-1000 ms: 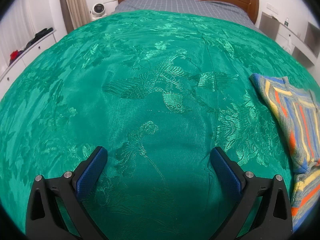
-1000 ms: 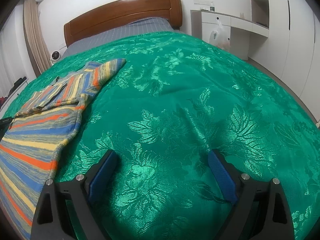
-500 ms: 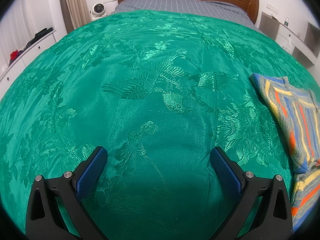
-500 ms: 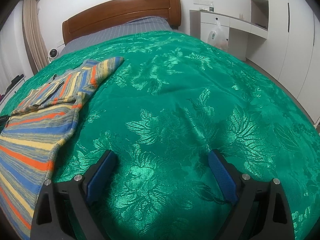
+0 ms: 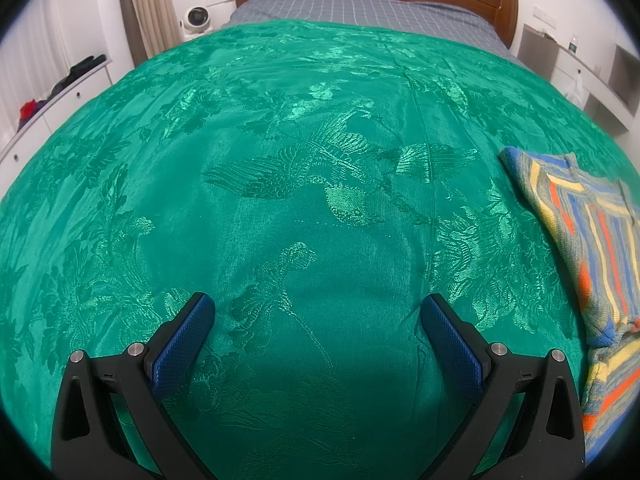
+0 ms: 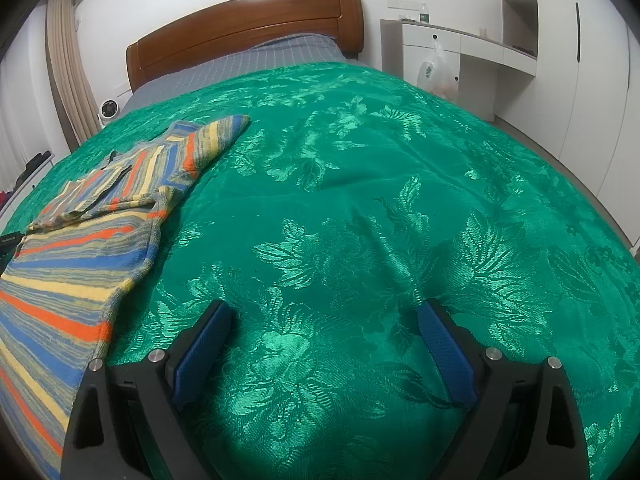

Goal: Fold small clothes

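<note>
A small striped knit sweater [image 6: 80,240], in blue, orange, yellow and grey, lies flat on the green bedspread [image 6: 360,184]. One sleeve points toward the headboard. In the left wrist view the sweater [image 5: 592,240] sits at the right edge. My left gripper [image 5: 316,310] is open and empty, low over bare bedspread [image 5: 280,160], to the left of the sweater. My right gripper [image 6: 324,316] is open and empty, low over the bedspread just right of the sweater's lower body.
A wooden headboard [image 6: 248,32] and grey checked sheet [image 5: 360,8] are at the far end of the bed. A white desk unit with a plastic bag [image 6: 436,68] stands at the right. Low white drawers [image 5: 52,100] and a small fan [image 5: 196,16] are at the left.
The right wrist view has shifted slightly, with the sweater now a little further left and lower in it. The left gripper has barely moved. Both grippers stay open.
</note>
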The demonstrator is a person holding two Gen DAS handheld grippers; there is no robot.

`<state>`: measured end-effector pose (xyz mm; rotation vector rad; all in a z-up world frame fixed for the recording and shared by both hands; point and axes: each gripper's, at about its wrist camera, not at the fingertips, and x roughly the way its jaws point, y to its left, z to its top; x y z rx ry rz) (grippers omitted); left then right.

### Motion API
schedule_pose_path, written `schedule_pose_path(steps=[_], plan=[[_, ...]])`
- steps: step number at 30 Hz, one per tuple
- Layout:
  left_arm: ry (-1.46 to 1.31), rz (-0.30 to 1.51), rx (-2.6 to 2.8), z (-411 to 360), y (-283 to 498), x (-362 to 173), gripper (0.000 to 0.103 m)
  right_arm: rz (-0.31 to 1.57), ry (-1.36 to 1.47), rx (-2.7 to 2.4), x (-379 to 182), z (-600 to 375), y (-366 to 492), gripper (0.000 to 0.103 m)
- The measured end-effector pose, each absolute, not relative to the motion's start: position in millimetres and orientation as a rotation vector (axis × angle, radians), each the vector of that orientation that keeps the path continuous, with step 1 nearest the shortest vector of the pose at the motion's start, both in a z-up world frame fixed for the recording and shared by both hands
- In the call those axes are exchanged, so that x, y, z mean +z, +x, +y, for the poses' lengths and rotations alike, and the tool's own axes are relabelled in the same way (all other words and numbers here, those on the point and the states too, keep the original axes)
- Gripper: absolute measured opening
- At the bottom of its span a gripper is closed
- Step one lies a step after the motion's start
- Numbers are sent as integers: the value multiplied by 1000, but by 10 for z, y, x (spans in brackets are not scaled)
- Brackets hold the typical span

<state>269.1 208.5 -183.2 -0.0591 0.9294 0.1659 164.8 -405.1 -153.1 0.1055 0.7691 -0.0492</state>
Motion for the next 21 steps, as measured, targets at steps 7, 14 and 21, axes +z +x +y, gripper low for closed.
schedule_pose_path(steps=[7,14,21], plan=[[-44,909,172,2058,2614,-1804,103,764,109,-46,-1533,-4052,1637,94],[-67,923,163,2078,2652,-1822,103,764,111,-45,-1536,-4057,1637,94],[-70,924,163,2075,2651,-1823,103,756,123,-34,-1532,-4071,1632,94]])
